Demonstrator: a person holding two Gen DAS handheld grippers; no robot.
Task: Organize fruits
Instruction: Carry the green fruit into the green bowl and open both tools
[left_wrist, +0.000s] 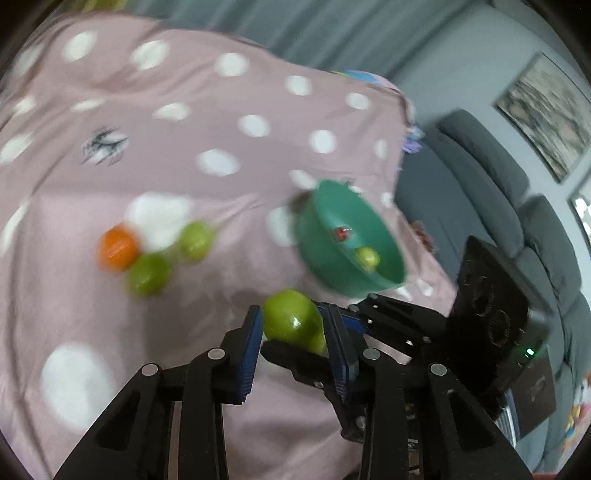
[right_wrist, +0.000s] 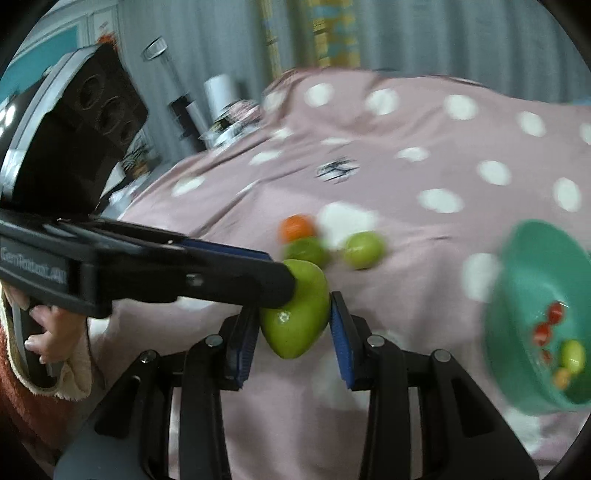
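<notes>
Clamping one green fruit (left_wrist: 291, 321) between both tools, left tool (left_wrist: 293, 334) and right tool (right_wrist: 291, 328) pinched on it, teal bowl (left_wrist: 317, 236) nearby

My work surface is covered by a pink cloth (left_wrist: 207, 122) with white dots and a small dark feather-like print (left_wrist: 104, 146). A grey sofa (left_wrist: 491, 173) stands to one side, a framed picture (left_wrist: 546, 110) on the wall above it. Grey curtains (right_wrist: 443, 33) hang behind.

Both grippers were black plastic linkages with round silver pivot pins and blue ribbed pads on the jaws. The left gripper (right_wrist: 291, 284) bore a white-lettered label on its side and a black block with round recesses above. Below that label, a hand (right_wrist: 44, 332) showed from a cream-edged, rust-red sleeve (right_wrist: 22, 387).
</notes>
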